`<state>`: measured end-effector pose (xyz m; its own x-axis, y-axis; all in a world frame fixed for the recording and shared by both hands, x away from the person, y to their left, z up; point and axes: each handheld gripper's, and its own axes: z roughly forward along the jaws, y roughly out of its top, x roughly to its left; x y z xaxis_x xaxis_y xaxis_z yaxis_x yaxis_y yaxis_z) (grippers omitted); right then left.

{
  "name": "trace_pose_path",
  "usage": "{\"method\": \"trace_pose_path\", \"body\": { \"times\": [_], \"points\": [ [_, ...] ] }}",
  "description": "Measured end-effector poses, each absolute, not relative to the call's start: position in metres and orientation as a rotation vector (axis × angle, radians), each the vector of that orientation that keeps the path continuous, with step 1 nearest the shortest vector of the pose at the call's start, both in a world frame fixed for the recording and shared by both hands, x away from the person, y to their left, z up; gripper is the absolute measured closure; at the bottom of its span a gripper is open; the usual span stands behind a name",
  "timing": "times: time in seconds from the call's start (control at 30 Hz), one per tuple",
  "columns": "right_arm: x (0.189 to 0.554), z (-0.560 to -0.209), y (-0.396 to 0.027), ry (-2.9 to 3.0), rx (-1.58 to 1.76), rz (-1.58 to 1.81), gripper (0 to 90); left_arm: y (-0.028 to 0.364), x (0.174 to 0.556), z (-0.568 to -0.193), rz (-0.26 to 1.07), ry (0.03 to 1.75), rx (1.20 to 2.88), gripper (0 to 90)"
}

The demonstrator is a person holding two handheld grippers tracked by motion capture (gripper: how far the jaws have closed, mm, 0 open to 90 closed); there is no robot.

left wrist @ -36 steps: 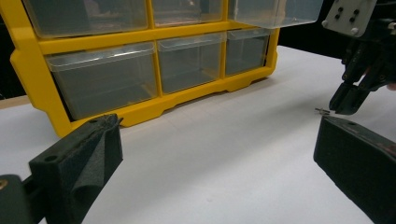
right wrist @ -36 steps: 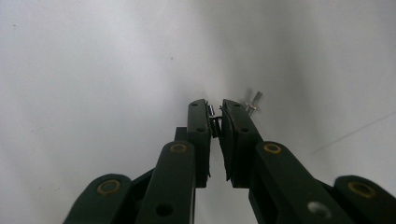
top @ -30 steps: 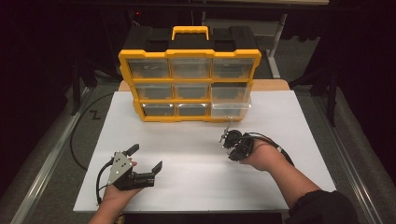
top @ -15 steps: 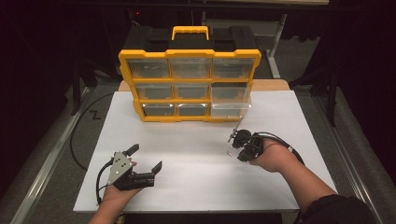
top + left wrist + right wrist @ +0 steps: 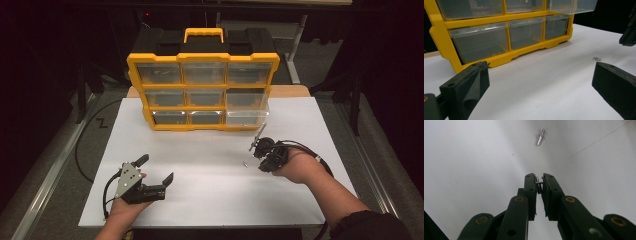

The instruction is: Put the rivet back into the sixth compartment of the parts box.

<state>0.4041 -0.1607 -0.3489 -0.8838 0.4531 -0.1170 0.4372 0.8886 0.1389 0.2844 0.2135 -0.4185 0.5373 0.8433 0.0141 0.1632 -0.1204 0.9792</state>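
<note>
- A white table top (image 5: 210, 195) takes the middle and lower part of the high view, brightly lit from above.
- A strip of bare wood (image 5: 295, 91) shows at its far edge, right of centre.
- Grey floor (image 5: 55, 165) runs down the left side, with a pale metal rail (image 5: 47, 185) slanting along it.
- A black cable (image 5: 82, 150) loops on the floor at the left.
- More grey floor (image 5: 390, 165) lies at the right.
- The upper corners and top of the frame are dark, with black stand legs (image 5: 80, 95) barely visible.
</note>
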Motion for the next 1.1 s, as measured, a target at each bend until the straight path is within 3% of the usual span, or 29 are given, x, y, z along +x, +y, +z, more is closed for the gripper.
{"method": "trace_pose_path", "body": {
  "times": [1.1],
  "points": [
    [0.417,-0.295,-0.152,2.888,0.67,0.205,84.2,0.214,0.284,-0.418,0.73,0.873,1.603,1.8]
  ]
}}
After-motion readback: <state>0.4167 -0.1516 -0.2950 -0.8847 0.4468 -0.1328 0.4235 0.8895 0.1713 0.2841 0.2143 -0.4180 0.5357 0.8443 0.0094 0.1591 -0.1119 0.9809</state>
